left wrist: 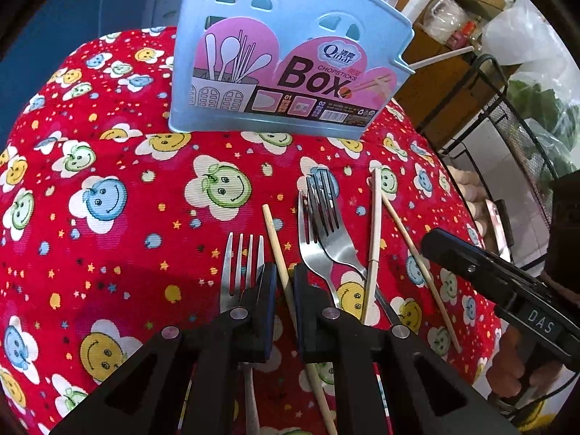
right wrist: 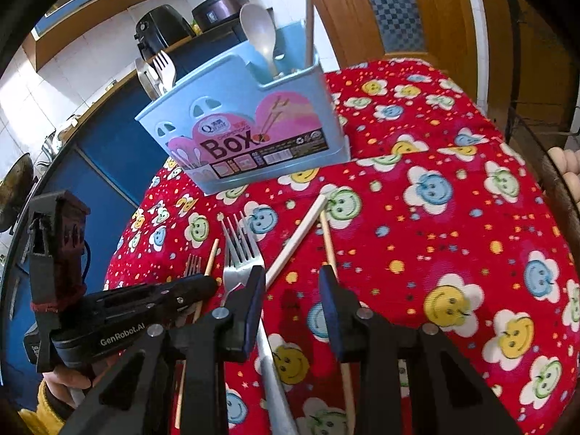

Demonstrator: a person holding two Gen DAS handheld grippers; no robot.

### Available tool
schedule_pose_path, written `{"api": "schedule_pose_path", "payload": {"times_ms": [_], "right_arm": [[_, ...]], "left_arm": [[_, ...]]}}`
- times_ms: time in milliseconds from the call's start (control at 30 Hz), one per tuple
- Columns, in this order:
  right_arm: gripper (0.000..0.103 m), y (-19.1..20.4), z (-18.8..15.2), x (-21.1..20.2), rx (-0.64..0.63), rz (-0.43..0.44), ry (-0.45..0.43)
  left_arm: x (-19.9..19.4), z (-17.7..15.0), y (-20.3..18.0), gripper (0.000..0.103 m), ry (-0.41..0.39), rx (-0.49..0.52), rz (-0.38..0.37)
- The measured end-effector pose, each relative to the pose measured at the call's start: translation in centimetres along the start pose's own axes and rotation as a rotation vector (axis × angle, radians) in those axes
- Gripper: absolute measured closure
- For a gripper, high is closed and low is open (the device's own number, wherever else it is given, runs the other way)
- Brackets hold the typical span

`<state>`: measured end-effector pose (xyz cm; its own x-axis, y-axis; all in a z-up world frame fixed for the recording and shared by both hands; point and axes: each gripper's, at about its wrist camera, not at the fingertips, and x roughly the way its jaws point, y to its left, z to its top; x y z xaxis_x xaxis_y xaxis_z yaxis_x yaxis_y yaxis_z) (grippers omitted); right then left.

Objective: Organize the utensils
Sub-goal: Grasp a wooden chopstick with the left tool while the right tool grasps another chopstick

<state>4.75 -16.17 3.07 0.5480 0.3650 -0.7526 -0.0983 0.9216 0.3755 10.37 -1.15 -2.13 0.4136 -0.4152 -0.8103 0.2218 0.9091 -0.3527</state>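
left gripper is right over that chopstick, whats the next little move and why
Probably close the left gripper on the wooden chopstick. The jaws stand open on either side of it, low over the red cloth, and nothing is gripped yet. A fork lies close against the left jaw, so closing slowly seems wise. The blue utensil box stands just ahead to receive it.

Your surface wears a red cloth [left wrist: 119,253] dotted with yellow, blue and green smiley flowers and small stars. The utensil box [left wrist: 275,72] is pale blue with a pink label lettered in black. The forks [left wrist: 326,217] are silver, the chopsticks [left wrist: 279,253] pale tan.
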Motion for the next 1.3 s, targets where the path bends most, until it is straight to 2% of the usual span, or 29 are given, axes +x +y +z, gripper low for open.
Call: {"api": "schedule_pose_path", "payload": {"times_ms": [200, 433, 600, 767, 833, 900, 967, 1300], "right_arm": [[0.070, 0.0, 0.8, 2.1, 0.036, 0.019, 0.063], [0.070, -0.6, 1.9, 3.9, 0.094, 0.032, 0.098], [0.070, -0.4, 2.4, 4.5, 0.081, 0.021, 0.111], [0.070, -0.9, 3.1, 5.1, 0.111, 0.044, 0.128], [0.084, -1.2, 3.3, 5.2, 0.123, 0.042, 0.134], [0.089, -1.4, 3.3, 5.3, 0.124, 0.045, 0.136], [0.094, -1.3, 3.1, 4.9, 0.115, 0.057, 0.120], [0.094, 1.7, 2.6, -0.3, -0.035, 0.122, -0.054]], "left_arm": [[0.3, 0.7, 0.0, 0.092, 0.010, 0.038, -0.002], [0.5, 1.4, 0.9, 0.095, 0.035, -0.017, -0.066], [0.0, 1.1, 0.7, 0.097, 0.013, 0.025, -0.045], [-1.0, 0.9, 0.5, 0.099, -0.030, 0.008, -0.058], [-1.9, 0.9, 0.6, 0.099, -0.056, -0.002, -0.067], [-2.8, 0.8, 0.7, 0.099, -0.083, -0.017, -0.079], [-3.7, 0.7, 0.9, 0.099, -0.112, -0.032, -0.094], [-7.3, 1.1, -0.5, 0.099, -0.254, -0.021, -0.122]]}}
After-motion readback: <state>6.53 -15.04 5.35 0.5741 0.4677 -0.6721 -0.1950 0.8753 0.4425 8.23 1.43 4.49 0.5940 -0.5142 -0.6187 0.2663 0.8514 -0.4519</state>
